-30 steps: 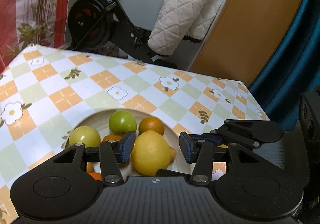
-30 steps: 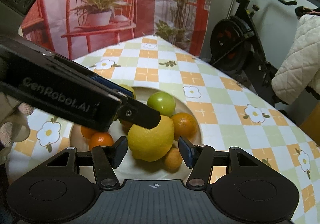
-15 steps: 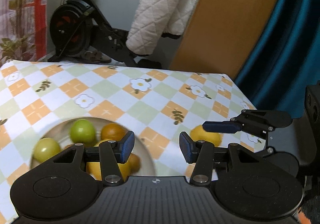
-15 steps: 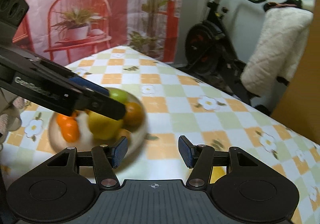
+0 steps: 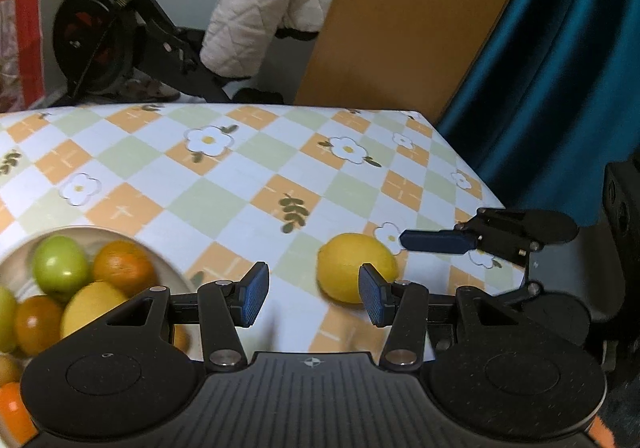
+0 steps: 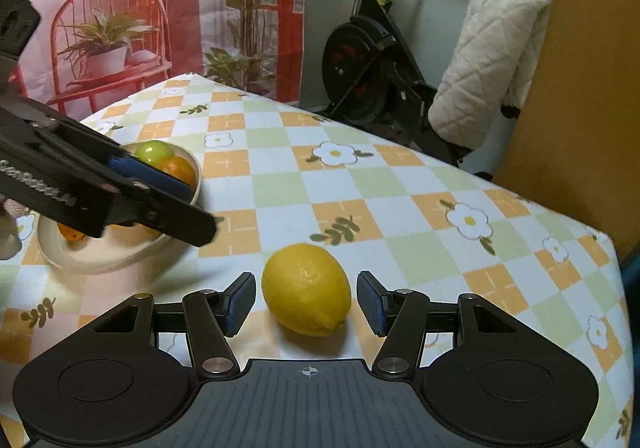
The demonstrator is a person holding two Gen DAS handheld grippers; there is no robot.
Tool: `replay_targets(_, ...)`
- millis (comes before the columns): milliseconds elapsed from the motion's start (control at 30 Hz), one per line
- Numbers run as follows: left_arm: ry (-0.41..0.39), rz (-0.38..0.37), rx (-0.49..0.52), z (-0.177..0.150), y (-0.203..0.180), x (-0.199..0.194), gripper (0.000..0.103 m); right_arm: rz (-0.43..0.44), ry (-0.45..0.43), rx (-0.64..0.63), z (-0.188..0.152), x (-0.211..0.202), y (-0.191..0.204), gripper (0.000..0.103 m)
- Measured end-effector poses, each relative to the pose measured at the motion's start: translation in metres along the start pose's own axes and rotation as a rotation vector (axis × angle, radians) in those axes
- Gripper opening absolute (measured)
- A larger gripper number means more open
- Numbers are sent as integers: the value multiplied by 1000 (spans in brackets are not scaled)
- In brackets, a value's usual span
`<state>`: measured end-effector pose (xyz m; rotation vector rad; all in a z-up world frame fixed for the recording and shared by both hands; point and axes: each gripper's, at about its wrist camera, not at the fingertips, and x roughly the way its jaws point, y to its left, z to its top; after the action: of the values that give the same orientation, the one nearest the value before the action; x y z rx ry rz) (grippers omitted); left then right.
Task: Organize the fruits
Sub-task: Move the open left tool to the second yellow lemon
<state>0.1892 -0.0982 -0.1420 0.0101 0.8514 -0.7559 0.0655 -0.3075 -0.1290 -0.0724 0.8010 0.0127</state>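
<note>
A cream bowl [image 5: 178,276] sits at the left of the bench [image 5: 224,204], holding a mixed pile: two green fruits, two oranges [image 5: 122,268], one lemon and a few smaller orange pieces at the near edge (partly hidden, so their count is unclear). One loose lemon [image 6: 306,288] lies on the checked cloth, well right of the bowl. The right gripper [image 6: 306,302] has its jaws spread on either side of this lemon without touching it. The left gripper [image 5: 314,298] is likewise spread, holding nothing.
</note>
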Motion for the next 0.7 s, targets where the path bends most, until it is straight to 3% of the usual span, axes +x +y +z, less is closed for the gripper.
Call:
replay_targets(267, 50, -36, 8, 5, -14, 29, 53, 16, 1, 50, -10, 8, -9, 53)
replay_targets(700, 63, -54, -35, 9, -15, 52, 57, 40, -2, 67, -14, 17, -13, 50)
